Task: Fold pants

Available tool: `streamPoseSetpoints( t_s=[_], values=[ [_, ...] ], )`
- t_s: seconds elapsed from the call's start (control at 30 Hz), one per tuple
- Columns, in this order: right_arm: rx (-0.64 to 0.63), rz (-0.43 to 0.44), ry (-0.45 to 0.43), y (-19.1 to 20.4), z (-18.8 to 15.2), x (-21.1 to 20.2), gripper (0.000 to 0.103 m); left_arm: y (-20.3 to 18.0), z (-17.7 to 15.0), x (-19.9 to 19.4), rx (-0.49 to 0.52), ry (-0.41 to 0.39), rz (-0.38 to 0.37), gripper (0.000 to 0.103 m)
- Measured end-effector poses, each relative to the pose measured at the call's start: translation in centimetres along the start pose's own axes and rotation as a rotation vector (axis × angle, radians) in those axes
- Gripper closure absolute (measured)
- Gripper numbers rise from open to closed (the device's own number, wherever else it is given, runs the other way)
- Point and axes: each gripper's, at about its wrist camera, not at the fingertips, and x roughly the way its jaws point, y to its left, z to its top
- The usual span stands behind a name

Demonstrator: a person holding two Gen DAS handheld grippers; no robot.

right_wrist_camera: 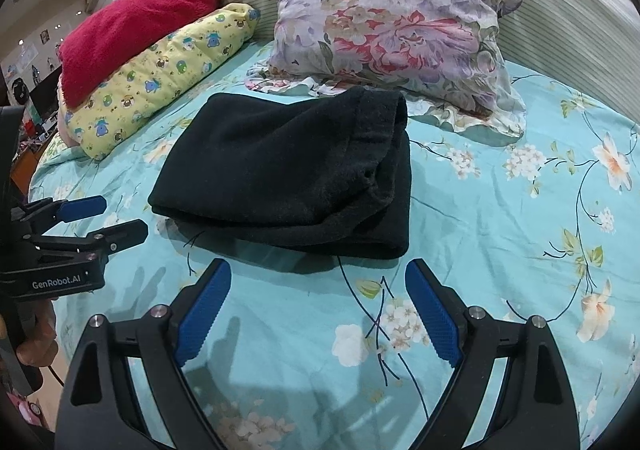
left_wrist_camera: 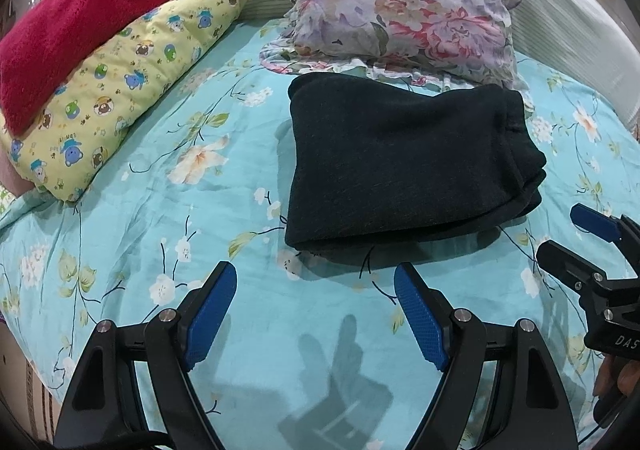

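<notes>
- Left wrist view: one pair of dark pants (left_wrist_camera: pixel 404 165) lies folded into a thick, roughly square bundle on the turquoise flowered bedsheet (left_wrist_camera: pixel 168 217), its stacked layers showing along the right edge and its fold running along the near side.
- The bundle sits just in front of one floral pillow (left_wrist_camera: pixel 404 13), whose ruffled edge touches or nearly touches the far side of the pants.
- To the left, well apart from the pants, one yellow cartoon-print quilt (left_wrist_camera: pixel 120 81) lies rolled, with one red blanket (left_wrist_camera: pixel 80 21) on top of it.
- The left gripper (left_wrist_camera: pixel 316 306) hangs above the sheet near the bundle's near edge, its two blue pads spread wide and holding nothing.
- The right gripper (left_wrist_camera: pixel 576 238) enters at the right edge, beside the bundle's right corner, fingers parted and empty.
- Right wrist view: the same single pants (right_wrist_camera: pixel 288 169) bundle shows a soft, fuzzy surface, the waistband folds heaped at its right end.
- One floral pillow (right_wrist_camera: pixel 396 29) lies behind it; one quilt (right_wrist_camera: pixel 168 77) and one red blanket (right_wrist_camera: pixel 132 25) lie to the left.
- The right gripper (right_wrist_camera: pixel 320 302) is released, jaws wide, close to the near fold without touching it.
- The left gripper (right_wrist_camera: pixel 116 217) shows at the left edge, fingers apart, gripping nothing.
</notes>
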Motion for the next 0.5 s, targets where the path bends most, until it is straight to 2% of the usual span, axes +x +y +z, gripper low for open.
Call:
streamPoseSetpoints(
  t_s=[0.5],
  values=[
    [0.009,-0.018,-0.017,-0.20,0.02,0.20,0.014,-0.11,0.02,0.43,0.019,-0.008,0.016,0.021]
  ],
)
